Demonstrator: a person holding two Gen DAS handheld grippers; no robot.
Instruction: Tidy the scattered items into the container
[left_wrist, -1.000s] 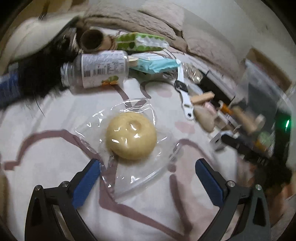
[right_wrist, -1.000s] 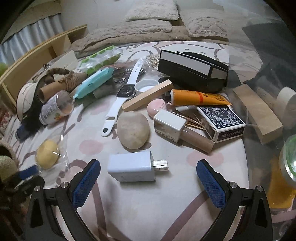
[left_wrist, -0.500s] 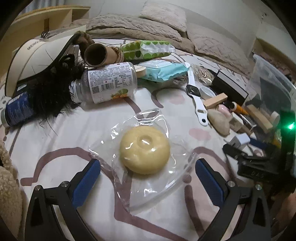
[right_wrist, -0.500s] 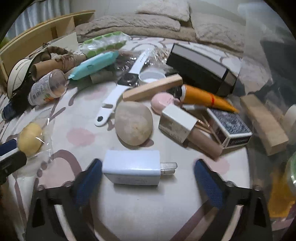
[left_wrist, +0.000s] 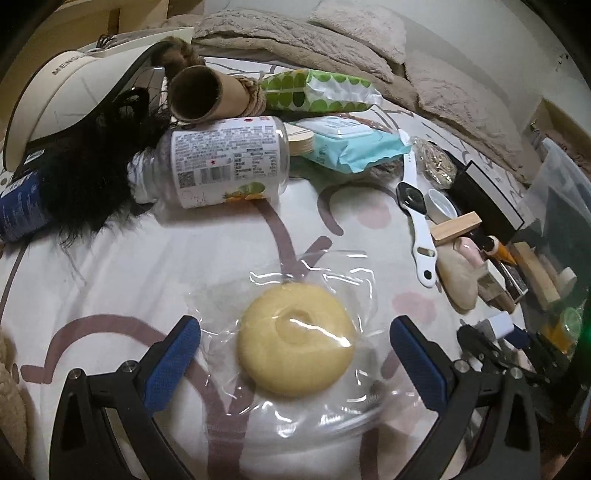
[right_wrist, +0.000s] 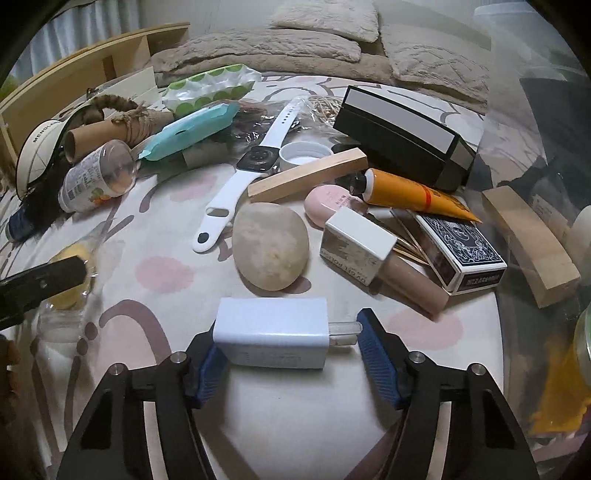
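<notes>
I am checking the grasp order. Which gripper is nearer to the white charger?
Right. The right gripper has the white charger between its closing jaws; the left gripper is off to the side, around the wrapped yellow bun.

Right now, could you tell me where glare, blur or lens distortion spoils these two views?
Left wrist view: glare streaks the clear wrapper over the yellow bun; the right edge, with a green light, is dark and murky. Right wrist view: the white charger and stone are sharp; the clear container on the right looks hazy. Both views bend strongly at the edges.
</notes>
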